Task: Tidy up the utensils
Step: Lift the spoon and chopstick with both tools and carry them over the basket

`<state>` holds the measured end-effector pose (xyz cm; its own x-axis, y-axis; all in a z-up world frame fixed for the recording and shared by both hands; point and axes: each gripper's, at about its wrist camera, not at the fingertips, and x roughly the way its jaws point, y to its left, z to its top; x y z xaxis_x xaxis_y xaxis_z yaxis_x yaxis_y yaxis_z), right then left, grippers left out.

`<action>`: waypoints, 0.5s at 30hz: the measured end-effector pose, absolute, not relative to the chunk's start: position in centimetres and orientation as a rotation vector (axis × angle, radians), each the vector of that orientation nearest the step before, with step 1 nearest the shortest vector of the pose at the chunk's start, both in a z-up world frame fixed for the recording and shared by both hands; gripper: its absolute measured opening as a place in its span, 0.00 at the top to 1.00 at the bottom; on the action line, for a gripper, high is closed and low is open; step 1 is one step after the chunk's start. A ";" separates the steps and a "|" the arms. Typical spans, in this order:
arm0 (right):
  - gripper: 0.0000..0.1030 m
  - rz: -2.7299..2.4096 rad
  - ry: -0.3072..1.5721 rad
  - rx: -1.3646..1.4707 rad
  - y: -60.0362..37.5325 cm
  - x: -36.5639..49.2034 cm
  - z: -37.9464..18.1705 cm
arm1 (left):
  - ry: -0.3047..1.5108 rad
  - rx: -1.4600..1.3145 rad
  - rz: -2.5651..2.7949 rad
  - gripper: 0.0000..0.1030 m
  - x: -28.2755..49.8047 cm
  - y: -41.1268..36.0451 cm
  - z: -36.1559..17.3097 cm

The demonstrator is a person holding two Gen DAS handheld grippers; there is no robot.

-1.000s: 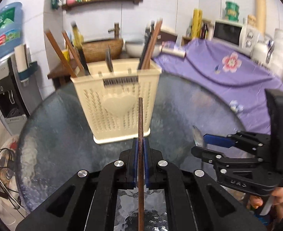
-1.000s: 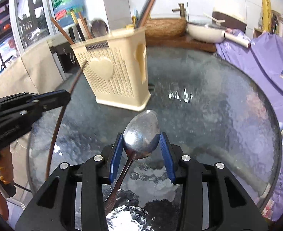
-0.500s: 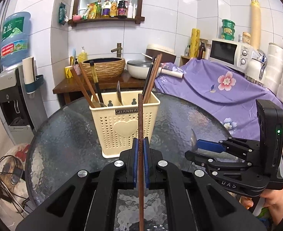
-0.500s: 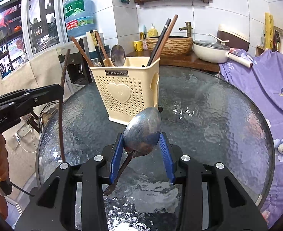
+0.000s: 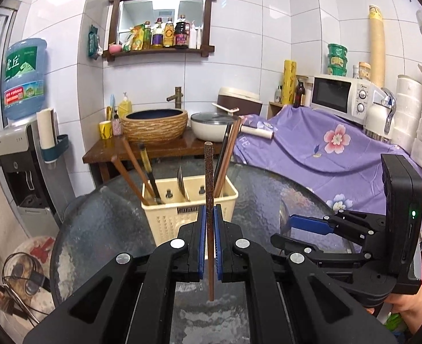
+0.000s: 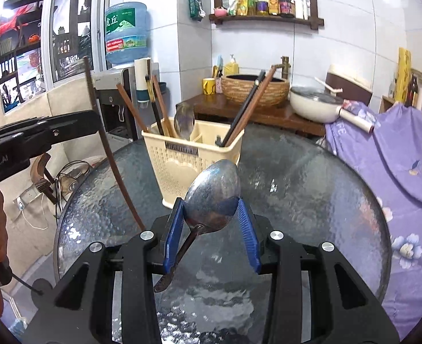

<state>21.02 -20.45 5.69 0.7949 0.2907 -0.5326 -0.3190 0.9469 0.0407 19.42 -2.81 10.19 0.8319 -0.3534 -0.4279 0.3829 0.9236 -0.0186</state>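
Observation:
A cream utensil basket (image 5: 167,218) stands on the round glass table (image 5: 101,229); it holds several chopsticks and a spoon. My left gripper (image 5: 209,215) is shut on a brown chopstick (image 5: 208,177), held upright in front of the basket. My right gripper (image 6: 211,209) is shut on a metal spoon (image 6: 215,195), bowl up, handle hanging down to the left. In the right wrist view the basket (image 6: 188,160) sits just beyond the spoon, and the left gripper (image 6: 93,124) with its chopstick (image 6: 107,149) is at left. The right gripper (image 5: 288,223) shows at right in the left wrist view.
A wooden side table with a woven basin (image 5: 155,124) and white pan (image 5: 211,126) stands behind the glass table. A purple flowered cloth (image 5: 325,154) covers furniture to the right, with a microwave (image 5: 340,97). A water dispenser (image 5: 18,154) stands left.
Both grippers have risen and pulled back from the basket, which now looks smaller and lower. The chopstick and spoon stay gripped.

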 end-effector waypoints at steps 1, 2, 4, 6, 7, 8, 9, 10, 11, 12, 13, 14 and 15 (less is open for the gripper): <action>0.62 0.328 0.557 -0.059 -20.3 21.1 6.1 | 0.436 0.068 -0.393 0.95 19.7 -2.8 10.8; 0.62 0.329 0.549 -0.064 -20.2 21.3 6.8 | 0.433 0.068 -0.394 0.95 19.9 -2.9 11.2; 0.62 0.328 0.536 -0.071 -20.1 21.6 7.8 | 0.420 0.063 -0.391 0.95 20.5 -2.9 12.5; 0.62 0.322 0.511 -0.080 -19.9 22.0 9.3 | 0.409 0.060 -0.395 0.95 20.8 -2.8 13.8; 0.62 0.319 0.499 -0.083 -19.9 22.1 9.9 | 0.397 0.055 -0.394 0.95 21.1 -2.7 14.9; 0.62 0.314 0.484 -0.089 -19.9 22.4 10.9 | 0.389 0.053 -0.392 0.95 21.2 -2.6 15.7; 0.62 0.309 0.475 -0.093 -19.8 22.7 11.6 | 0.382 0.051 -0.390 0.95 21.4 -2.5 16.3; 0.62 0.304 0.465 -0.098 -19.8 22.9 12.3 | 0.367 0.045 -0.384 0.95 21.7 -2.3 17.6; 0.62 0.293 0.449 -0.109 -19.7 23.3 13.3 | 0.353 0.043 -0.374 0.95 21.9 -2.2 18.5; 0.62 0.286 0.440 -0.115 -19.5 23.6 14.0 | 0.337 0.040 -0.362 0.95 22.1 -2.1 19.5; 0.62 0.278 0.427 -0.120 -19.4 24.0 14.8 | 0.324 0.033 -0.357 0.95 22.4 -2.0 20.5; 0.62 0.271 0.414 -0.121 -19.3 24.4 15.7 | 0.316 0.024 -0.355 0.95 22.6 -1.9 21.1; 0.62 0.257 0.392 -0.122 -19.2 24.8 16.8 | 0.307 0.010 -0.351 0.95 22.9 -1.7 22.0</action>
